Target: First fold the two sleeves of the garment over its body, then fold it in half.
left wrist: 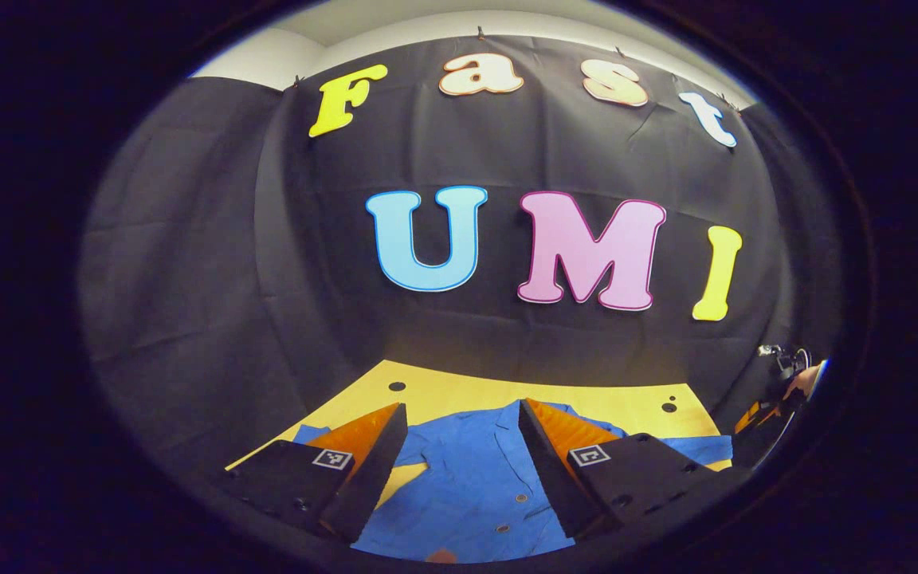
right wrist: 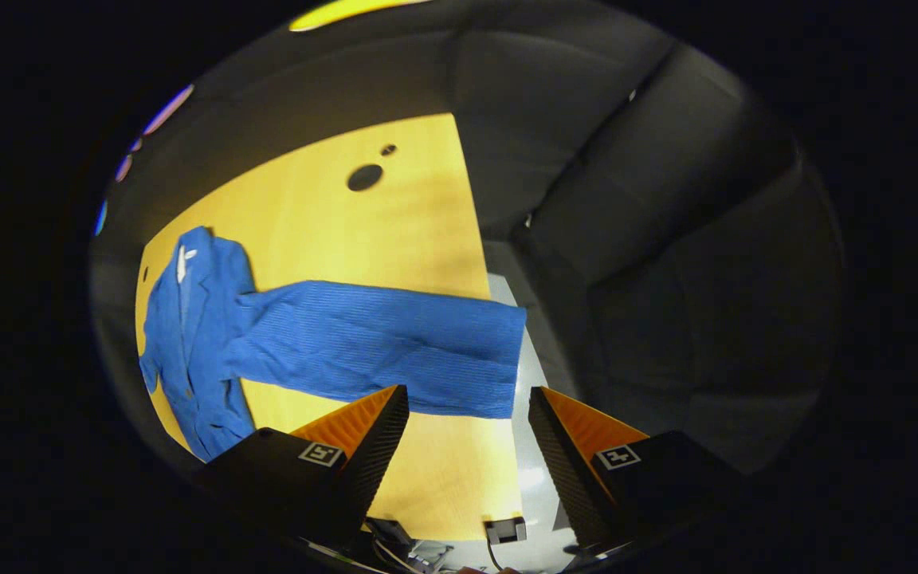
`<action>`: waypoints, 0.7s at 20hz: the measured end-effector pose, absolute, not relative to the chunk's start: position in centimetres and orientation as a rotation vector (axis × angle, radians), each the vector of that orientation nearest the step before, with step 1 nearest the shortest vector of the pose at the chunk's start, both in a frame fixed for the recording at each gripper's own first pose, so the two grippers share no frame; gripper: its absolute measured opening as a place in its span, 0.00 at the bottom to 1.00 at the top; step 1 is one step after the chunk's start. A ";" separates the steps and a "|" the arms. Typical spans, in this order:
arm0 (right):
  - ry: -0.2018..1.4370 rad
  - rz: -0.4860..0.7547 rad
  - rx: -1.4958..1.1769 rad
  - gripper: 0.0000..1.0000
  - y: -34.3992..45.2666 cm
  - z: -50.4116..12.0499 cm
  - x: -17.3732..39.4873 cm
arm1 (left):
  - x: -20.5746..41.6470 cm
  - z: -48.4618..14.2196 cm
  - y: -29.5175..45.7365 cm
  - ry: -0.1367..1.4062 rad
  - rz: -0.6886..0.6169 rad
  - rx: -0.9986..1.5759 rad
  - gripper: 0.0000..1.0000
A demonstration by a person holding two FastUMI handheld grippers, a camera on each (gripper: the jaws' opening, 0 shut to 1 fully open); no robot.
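Note:
A blue button-front garment (left wrist: 471, 486) lies flat on the yellow table (left wrist: 467, 392), collar toward the back wall. My left gripper (left wrist: 463, 414) hovers open above its chest, nothing between the fingers. In the right gripper view the same garment (right wrist: 188, 335) lies at the left, and one long blue sleeve (right wrist: 379, 347) stretches out across the table (right wrist: 331, 223) with its cuff reaching past the table's edge. My right gripper (right wrist: 467, 402) is open just above the cuff end of that sleeve, holding nothing. The other gripper and a hand (left wrist: 798, 383) show at the far right of the left gripper view.
Round holes (right wrist: 365, 177) are cut in the tabletop near its far corner. Black cloth walls the booth behind and beside the table. Past the table's edge, pale floor (right wrist: 535, 478) with a small dark box and cables (right wrist: 504, 529) shows below.

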State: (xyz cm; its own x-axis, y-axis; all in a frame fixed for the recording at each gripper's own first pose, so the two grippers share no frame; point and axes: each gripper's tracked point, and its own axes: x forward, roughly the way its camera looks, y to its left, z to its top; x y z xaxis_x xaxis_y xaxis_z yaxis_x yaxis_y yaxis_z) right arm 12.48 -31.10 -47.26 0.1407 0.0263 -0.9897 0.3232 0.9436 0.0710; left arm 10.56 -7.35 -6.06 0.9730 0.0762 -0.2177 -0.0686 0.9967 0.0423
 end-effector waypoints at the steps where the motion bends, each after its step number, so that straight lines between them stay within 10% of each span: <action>1: 1.449 -0.228 0.330 0.99 -31.3 -48.9 12.0 | 10.9 -6.4 -7.9 0.236 0.080 0.033 0.81; 9: 1.538 -0.192 0.435 0.98 -31.1 -54.7 10.0 | 12.2 -6.6 -12.1 0.255 0.060 0.092 0.81; 14: 1.541 -0.201 0.417 0.74 -30.7 -55.5 10.1 | 12.2 -6.2 -13.2 0.239 0.044 0.112 0.81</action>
State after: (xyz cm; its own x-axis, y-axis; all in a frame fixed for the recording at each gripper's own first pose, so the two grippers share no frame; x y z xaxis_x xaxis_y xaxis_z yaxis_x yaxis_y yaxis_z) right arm 10.06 -30.69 -55.48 0.0310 0.1329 -0.9906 0.3825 0.9141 0.1346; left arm 12.19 -13.21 -6.15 0.9706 0.0567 -0.2338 -0.0300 0.9928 0.1162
